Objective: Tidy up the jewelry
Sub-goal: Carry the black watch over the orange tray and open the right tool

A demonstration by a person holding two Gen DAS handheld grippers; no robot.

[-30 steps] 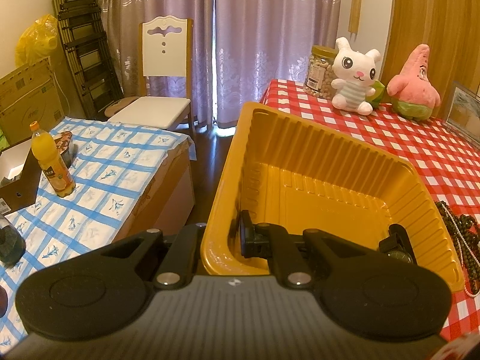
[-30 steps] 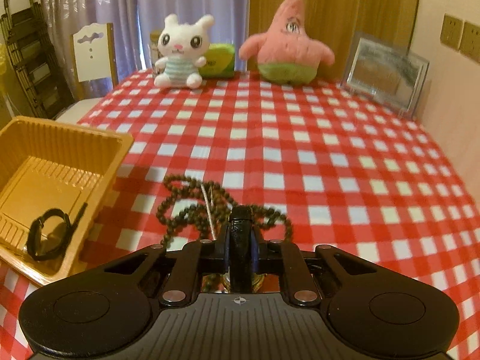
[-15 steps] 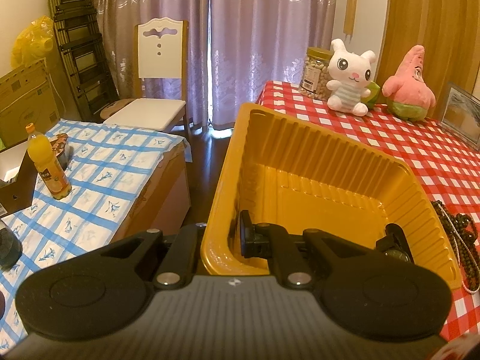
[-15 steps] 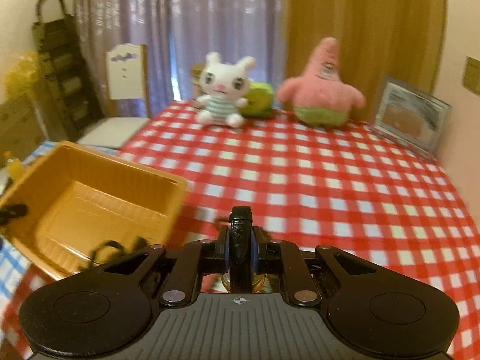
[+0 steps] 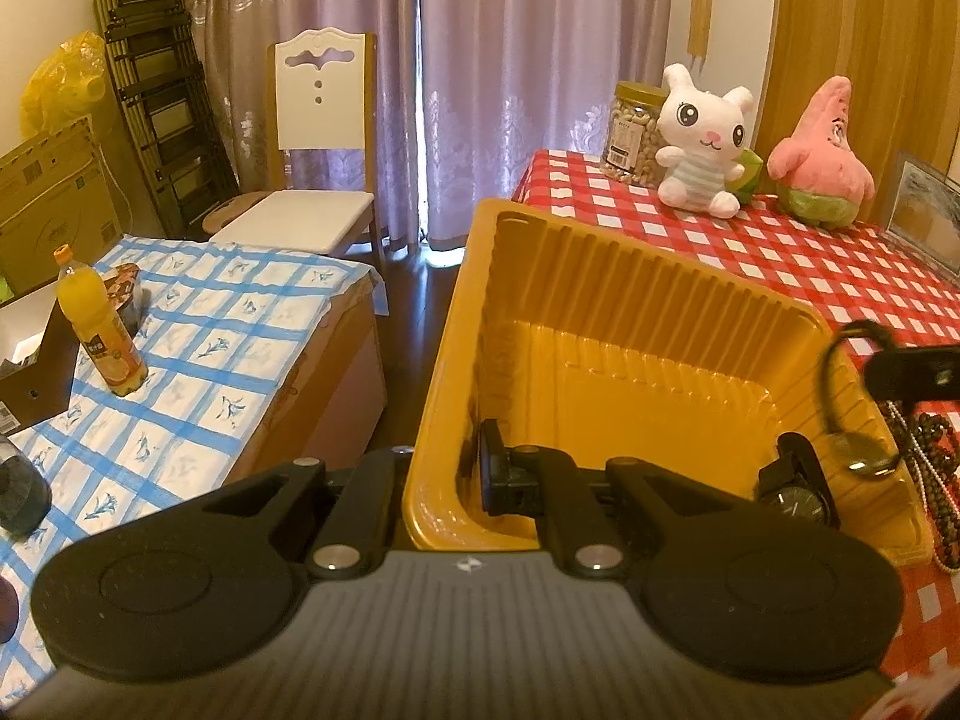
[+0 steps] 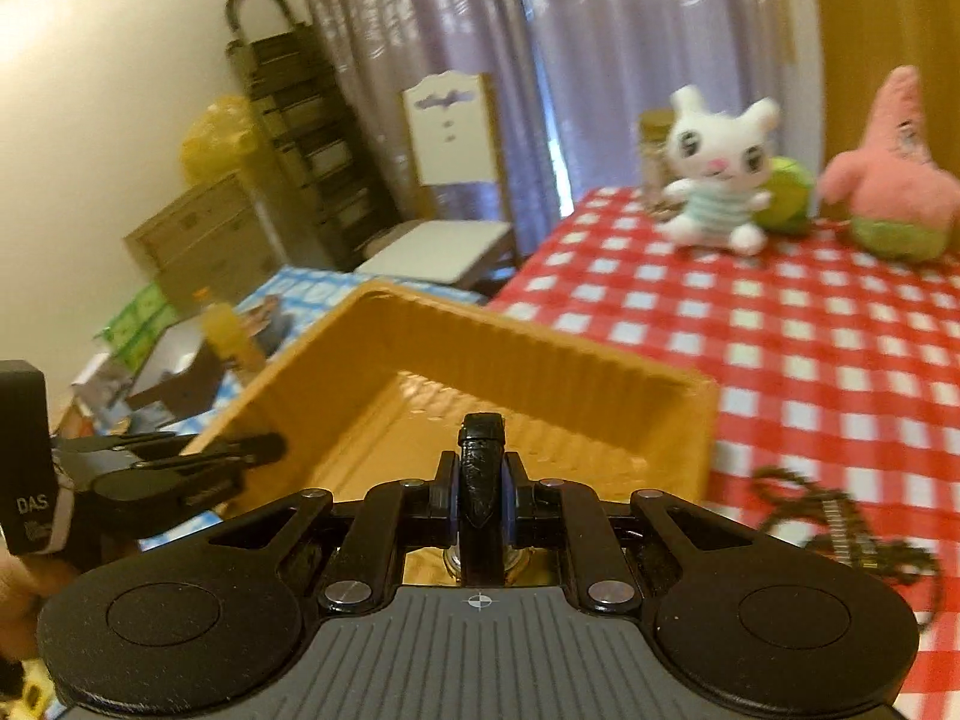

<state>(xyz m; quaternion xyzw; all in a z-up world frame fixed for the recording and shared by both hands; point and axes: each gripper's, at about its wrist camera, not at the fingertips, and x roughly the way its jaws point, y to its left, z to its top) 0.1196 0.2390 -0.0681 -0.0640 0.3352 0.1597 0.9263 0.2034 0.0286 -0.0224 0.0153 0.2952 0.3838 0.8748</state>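
Item: yellow tray (image 5: 630,324), near wall pinched in your left gripper (image 5: 474,474) to steady it at the table edge, while your right gripper (image 6: 482,495), clenched on a black-strapped watch (image 6: 480,468), carries it over the tray for deposit beside another watch (image 5: 795,495); beaded necklaces (image 6: 840,528) await on the checked cloth.

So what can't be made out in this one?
- Dial of the watch in the right gripper: right wrist view, behind its own strap; blurred in the left view.
- Bead necklaces: motion-blurred there; cut by the left view's edge.
- Black watch in the yellow tray: partly behind the left gripper.
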